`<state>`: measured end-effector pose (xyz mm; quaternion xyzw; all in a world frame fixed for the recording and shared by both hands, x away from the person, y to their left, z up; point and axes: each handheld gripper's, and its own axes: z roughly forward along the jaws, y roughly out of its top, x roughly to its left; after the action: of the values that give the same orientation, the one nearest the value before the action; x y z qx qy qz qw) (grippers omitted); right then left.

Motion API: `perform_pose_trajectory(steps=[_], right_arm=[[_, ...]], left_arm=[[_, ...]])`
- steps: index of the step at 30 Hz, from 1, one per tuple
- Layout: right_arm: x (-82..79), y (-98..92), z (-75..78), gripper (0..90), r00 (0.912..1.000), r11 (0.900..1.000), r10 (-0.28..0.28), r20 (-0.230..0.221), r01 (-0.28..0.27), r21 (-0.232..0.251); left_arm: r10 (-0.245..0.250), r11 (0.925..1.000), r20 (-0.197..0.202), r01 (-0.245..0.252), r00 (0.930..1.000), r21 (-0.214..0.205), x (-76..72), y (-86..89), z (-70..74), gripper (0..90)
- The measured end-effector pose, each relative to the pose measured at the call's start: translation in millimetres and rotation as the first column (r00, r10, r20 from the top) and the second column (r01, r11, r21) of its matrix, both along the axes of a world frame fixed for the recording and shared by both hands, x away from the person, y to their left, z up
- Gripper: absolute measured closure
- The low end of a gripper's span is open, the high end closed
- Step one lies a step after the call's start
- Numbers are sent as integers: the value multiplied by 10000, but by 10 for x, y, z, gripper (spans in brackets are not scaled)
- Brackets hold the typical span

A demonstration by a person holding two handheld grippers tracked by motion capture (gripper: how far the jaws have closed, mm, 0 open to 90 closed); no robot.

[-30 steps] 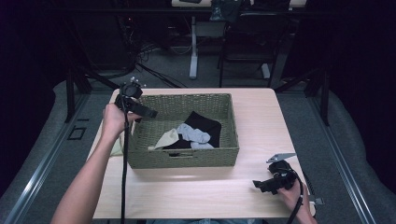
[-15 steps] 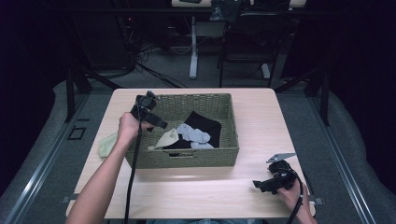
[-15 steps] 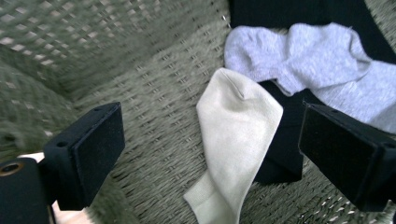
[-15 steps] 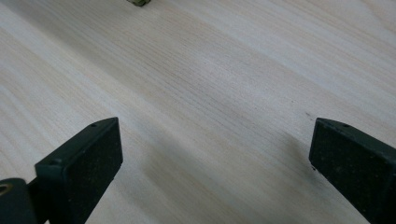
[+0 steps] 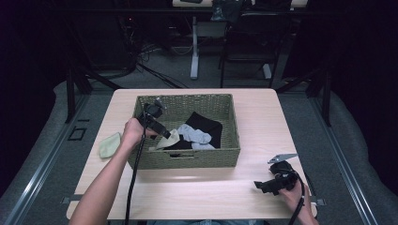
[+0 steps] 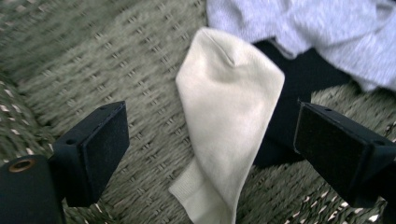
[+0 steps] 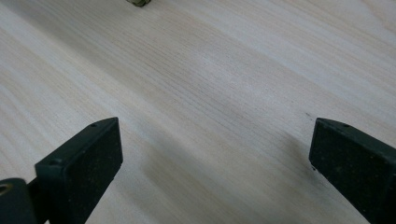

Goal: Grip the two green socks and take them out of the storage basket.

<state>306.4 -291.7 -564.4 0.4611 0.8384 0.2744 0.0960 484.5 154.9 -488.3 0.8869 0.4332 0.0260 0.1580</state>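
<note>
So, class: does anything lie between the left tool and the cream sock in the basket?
Nothing visible does. The left tool hangs open over the cream sock, which lies uncovered on the basket floor; the black cloth lies partly beneath it.

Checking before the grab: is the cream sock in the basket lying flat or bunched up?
Flat. The cream sock lies spread on the basket floor, unbunched, between the left claw's open jaws, untouched.
</note>
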Motion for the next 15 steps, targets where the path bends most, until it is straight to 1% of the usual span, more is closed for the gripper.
perform_pose_trajectory(steps=[1, 2, 3, 4, 5, 6, 7, 8, 9, 11, 13, 15], right_arm=[[0, 1, 0, 20, 10000, 10000, -7, 12, 7, 21], [0, 1, 0, 20, 10000, 10000, -7, 12, 7, 21], [0, 1, 1, 20, 10000, 10000, -3, 11, 3, 20], [0, 1, 1, 20, 10000, 10000, -13, 13, 13, 21], [0, 1, 0, 20, 10000, 10000, -23, 16, 23, 41], [0, 1, 0, 20, 10000, 10000, -23, 16, 23, 41], [0, -3, 2, 20, 10000, 10000, -23, 10, 23, -4], [-1, 0, 1, 20, 10000, 10000, -56, 22, 55, 82], [-2, 0, 2, 20, 10000, 9999, -44, 11, 44, 92], [-3, 0, 3, 20, 10000, 9999, -41, 15, 41, 98], [-6, 1, 5, 20, 10000, 9999, -55, 20, 54, 114], [-7, 0, 6, 20, 10000, 9999, -56, 19, 56, 106]], left_arm=[[-98, 9999, -136, 99, 9999, 54, 2, -9, -30, 113], [-98, 9999, -136, 99, 9999, 54, 2, -9, -30, 115], [-91, 9999, -203, 92, 9998, 42, 1, -16, -43, 115], [-217, 9997, -328, 221, 9992, 119, 5, -36, -72, 115], [-235, 9997, -393, 239, 9990, 110, 3, -52, -88, 116], [-235, 9997, -393, 239, 9990, 110, 3, -52, -88, 116], [-366, 9991, -472, 377, 9982, 212, 4, -87, -118, 116], [-366, 9991, -472, 377, 9982, 212, 4, -87, -118, 116], [-474, 9985, -560, 489, 9973, 257, 3, -127, -145, 116], [-512, 9983, -614, 528, 9968, 247, 3, -148, -159, 116], [-826, 9956, -731, 855, 9939, 372, 2, -211, -192, 121], [-863, 9954, -752, 892, 9934, 360, -4, -232, -204, 133]])
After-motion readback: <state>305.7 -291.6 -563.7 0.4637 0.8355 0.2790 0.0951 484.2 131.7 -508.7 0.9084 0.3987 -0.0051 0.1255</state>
